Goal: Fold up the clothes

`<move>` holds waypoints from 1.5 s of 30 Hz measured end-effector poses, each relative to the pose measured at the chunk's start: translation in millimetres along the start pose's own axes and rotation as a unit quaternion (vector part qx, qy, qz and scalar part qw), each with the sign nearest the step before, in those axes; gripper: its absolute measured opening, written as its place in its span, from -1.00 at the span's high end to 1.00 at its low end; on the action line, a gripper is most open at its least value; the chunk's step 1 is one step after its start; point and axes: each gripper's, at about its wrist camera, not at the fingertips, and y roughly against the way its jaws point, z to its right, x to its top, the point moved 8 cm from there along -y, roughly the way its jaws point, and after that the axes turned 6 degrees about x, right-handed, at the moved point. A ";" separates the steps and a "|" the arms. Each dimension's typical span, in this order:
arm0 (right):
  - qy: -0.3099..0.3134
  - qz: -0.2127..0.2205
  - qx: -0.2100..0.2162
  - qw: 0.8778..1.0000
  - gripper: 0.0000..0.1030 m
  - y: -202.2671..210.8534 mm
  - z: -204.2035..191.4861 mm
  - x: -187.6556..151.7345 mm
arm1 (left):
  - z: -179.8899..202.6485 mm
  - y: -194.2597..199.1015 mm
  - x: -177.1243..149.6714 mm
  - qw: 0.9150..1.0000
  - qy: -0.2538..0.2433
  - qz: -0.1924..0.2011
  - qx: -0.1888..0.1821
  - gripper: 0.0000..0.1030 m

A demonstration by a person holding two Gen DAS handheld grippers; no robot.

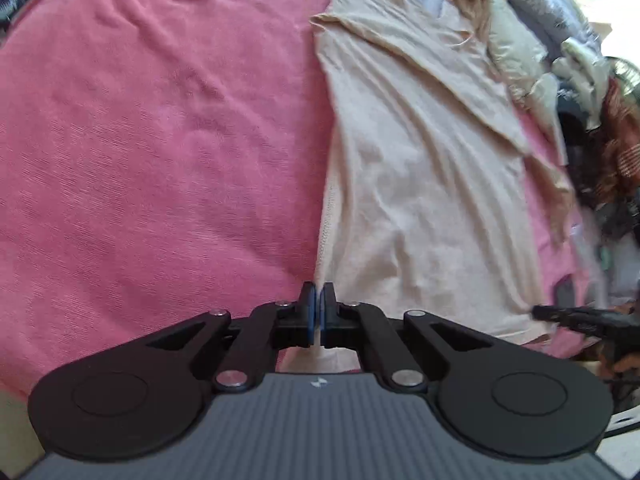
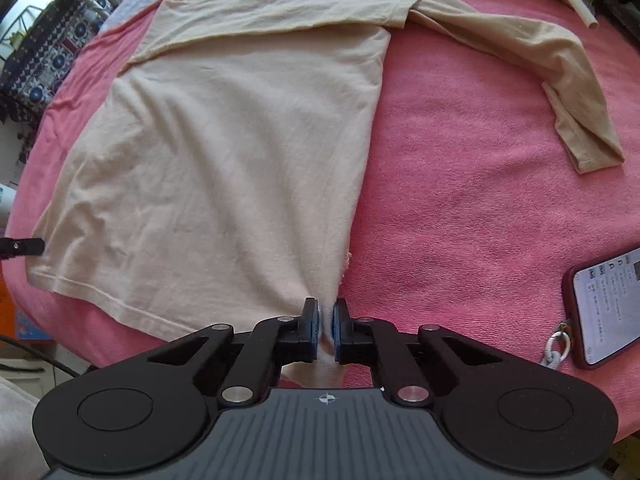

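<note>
1. Left tongs [image 1: 319, 312], at the lower centre of the left wrist view, are clamped on a hem corner of the beige shirt [image 1: 420, 184], which is spread over the right half of the frame on a pink blanket [image 1: 160, 140].
2. Right tongs [image 2: 326, 322], at the lower centre of the right wrist view, are clamped on the other hem corner of the beige shirt [image 2: 240, 152]; one sleeve [image 2: 560, 80] is stretched to the upper right, and a phone [image 2: 604, 308] is seen at the right edge.

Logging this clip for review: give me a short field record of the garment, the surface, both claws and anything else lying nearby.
garment: beige long-sleeved shirt, spread flat, one sleeve folded across the chest
surface: pink towel cover
left claw: shut on the shirt's hem corner
right claw: shut on the opposite hem corner
nearby: phone, screen lit, right of the shirt
fold stage: bottom hem gripped, not yet folded over
</note>
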 end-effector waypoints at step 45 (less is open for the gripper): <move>-0.020 0.046 -0.142 0.989 0.12 25.6 36.6 38.5 | -28.1 32.8 83.9 0.939 -0.204 0.043 0.272 0.89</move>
